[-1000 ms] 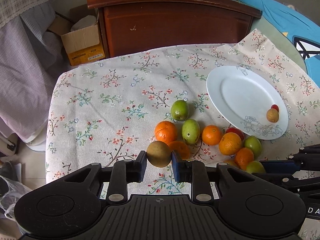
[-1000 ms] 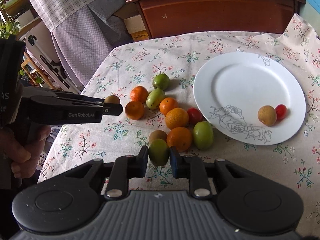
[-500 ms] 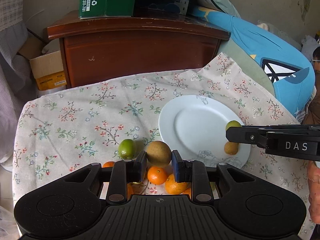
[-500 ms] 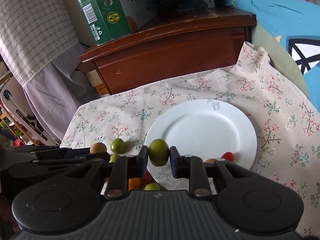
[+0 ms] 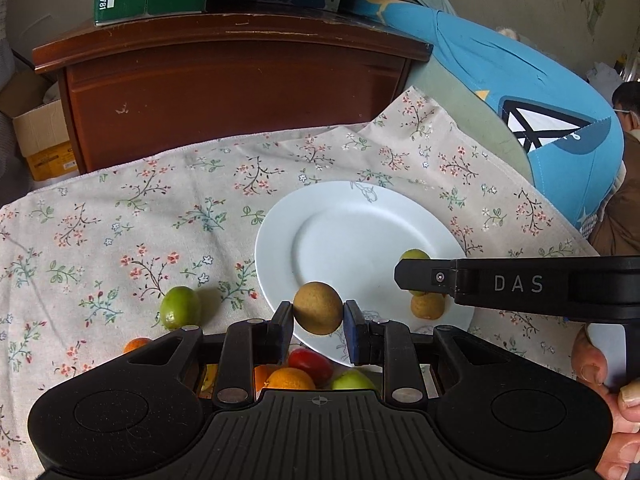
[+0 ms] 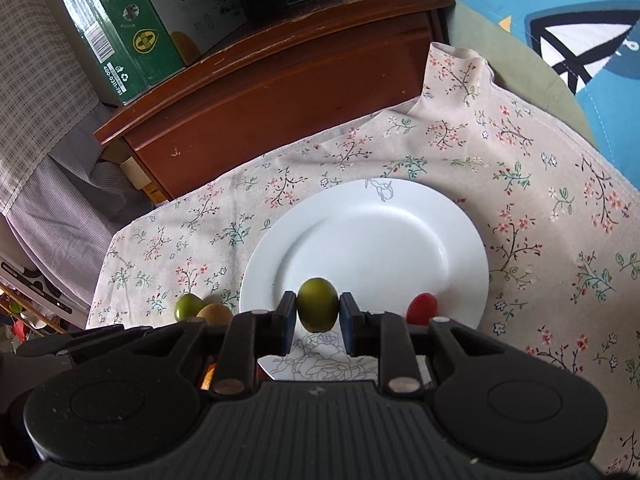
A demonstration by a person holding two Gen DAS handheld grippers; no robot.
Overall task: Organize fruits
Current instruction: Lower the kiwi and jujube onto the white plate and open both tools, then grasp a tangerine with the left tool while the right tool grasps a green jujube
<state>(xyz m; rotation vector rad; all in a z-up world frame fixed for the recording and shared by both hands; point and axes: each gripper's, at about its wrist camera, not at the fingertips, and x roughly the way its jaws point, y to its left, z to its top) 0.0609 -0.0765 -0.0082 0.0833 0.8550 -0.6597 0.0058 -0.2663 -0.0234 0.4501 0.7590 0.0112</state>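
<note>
My left gripper (image 5: 318, 314) is shut on a brown round fruit (image 5: 318, 307), held above the near rim of the white plate (image 5: 352, 216). My right gripper (image 6: 317, 316) is shut on a green fruit (image 6: 317, 309) over the plate's near part (image 6: 360, 232); it also shows in the left wrist view (image 5: 414, 256), partly behind the right gripper's finger (image 5: 436, 278). On the plate lie a brown fruit (image 5: 427, 306) and a red fruit (image 6: 421, 308). A green fruit (image 5: 180, 307) lies on the cloth left of the plate.
Oranges (image 5: 290, 378), a red fruit (image 5: 310, 360) and a green fruit (image 5: 352, 380) lie under my left gripper. A dark wooden cabinet (image 5: 240, 92) with boxes (image 6: 120, 32) stands behind the table. A blue cushion (image 5: 520, 92) lies at the right.
Both grippers have lifted their fruits off the cloth and carried them from the pile toward the plate; they now hover over its near part.
</note>
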